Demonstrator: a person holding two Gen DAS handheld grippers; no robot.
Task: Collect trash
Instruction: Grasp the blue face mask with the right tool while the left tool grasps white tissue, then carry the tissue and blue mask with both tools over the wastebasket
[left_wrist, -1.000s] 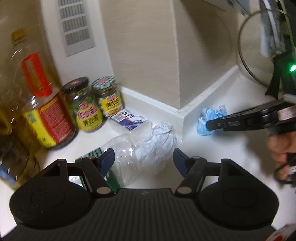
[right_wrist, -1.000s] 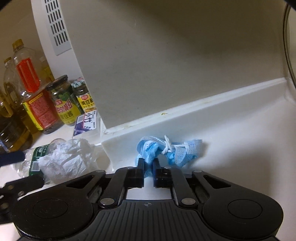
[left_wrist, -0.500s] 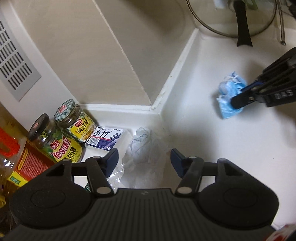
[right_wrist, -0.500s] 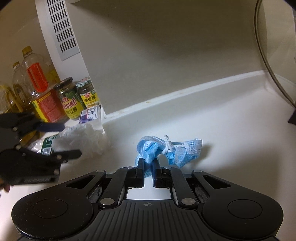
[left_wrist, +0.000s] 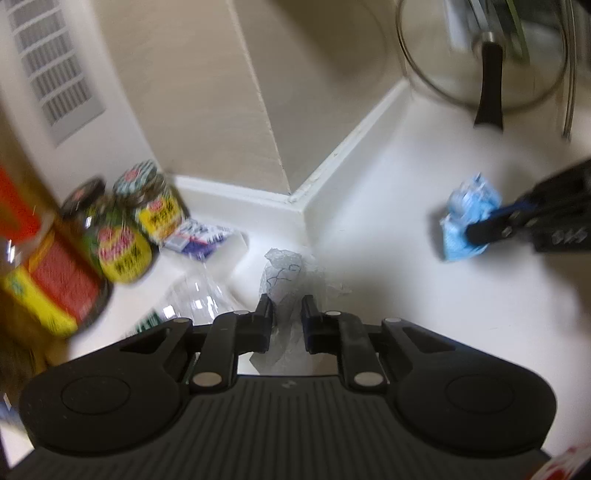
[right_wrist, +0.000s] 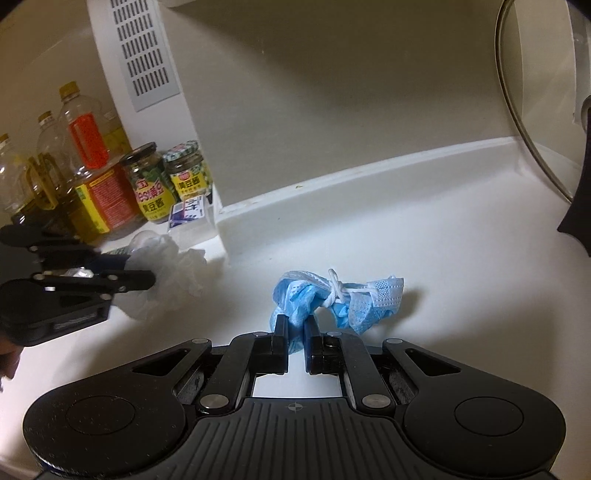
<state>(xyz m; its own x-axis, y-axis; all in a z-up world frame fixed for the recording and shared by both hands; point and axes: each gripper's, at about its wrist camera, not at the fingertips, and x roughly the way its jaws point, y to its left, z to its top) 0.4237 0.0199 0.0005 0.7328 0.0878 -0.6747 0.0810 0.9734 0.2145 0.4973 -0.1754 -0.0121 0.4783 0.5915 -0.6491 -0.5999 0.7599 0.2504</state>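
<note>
My left gripper (left_wrist: 285, 310) has just been closing and now pinches the crumpled white tissue wad (left_wrist: 284, 275) near the white worktop (left_wrist: 388, 280) inner corner. Farther away, my right gripper (right_wrist: 295, 328) clamps the crumpled blue face mask (right_wrist: 332, 299), so I judge both are ready for lifting.

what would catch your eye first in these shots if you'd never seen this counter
The crumpled blue face mask on the white counter, pinched in the right gripper. Left of it, the left gripper has just been closing on a crumpled white plastic bag beside yellow-labelled jars.
</note>
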